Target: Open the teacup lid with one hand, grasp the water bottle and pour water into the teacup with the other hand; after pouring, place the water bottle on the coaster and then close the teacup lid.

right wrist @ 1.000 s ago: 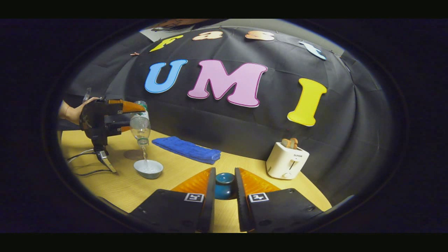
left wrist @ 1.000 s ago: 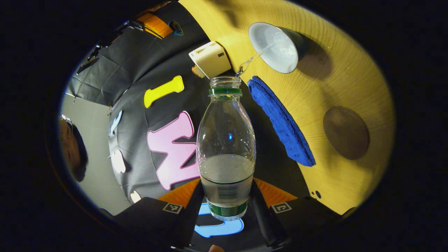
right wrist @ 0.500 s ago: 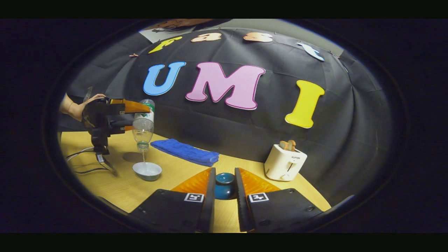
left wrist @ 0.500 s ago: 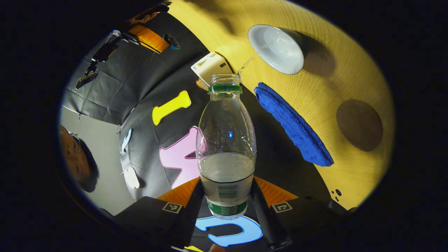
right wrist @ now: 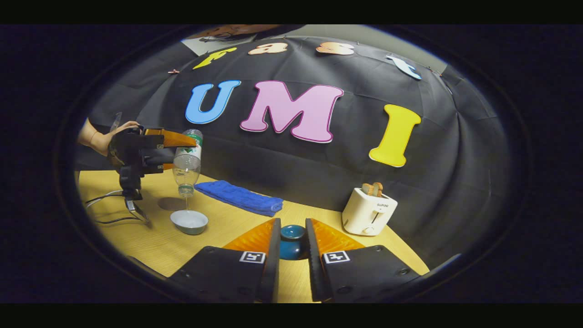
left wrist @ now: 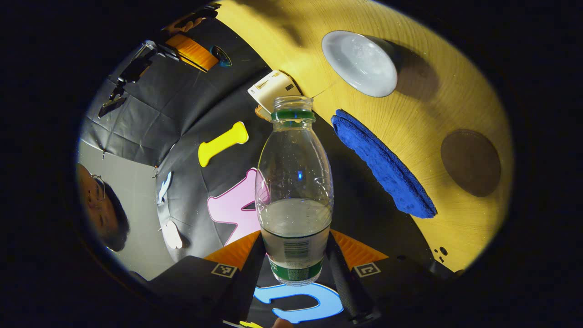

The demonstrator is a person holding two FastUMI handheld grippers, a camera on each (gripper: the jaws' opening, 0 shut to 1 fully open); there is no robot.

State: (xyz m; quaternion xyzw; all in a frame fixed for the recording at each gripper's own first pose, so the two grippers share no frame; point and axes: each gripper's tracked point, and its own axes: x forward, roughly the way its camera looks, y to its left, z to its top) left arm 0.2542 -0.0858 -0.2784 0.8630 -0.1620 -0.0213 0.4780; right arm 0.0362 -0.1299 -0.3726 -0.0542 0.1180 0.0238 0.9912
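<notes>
The left gripper (left wrist: 291, 269) is clamped on the lower body of the water bottle (left wrist: 294, 191), both fingers pressed against its sides. In the right gripper view the bottle hangs tipped steeply, mouth down, just above the open teacup (right wrist: 189, 222), with perhaps a thin trickle of water between the two; it is too fine to be sure. The left gripper view shows no clear stream at the bottle's mouth, and some water sits in the bottle near the fingers.

The right gripper (right wrist: 291, 255) holds the dark blue lid (right wrist: 292, 241) between its nearly closed fingers, which look to press on it from both sides, up off the counter (right wrist: 218, 237) and well apart from the cup.

So the lid is off and the pouring looks close to finished or just finished. What remains: bringing the bottle upright, standing it on the round brown coaster (left wrist: 470, 162), which lies bare on the counter near the cup and just beside the folded blue towel (left wrist: 382, 166), then returning the lid to the cup. A white toaster (right wrist: 369, 211) stands off to the side, out of the way.
</notes>
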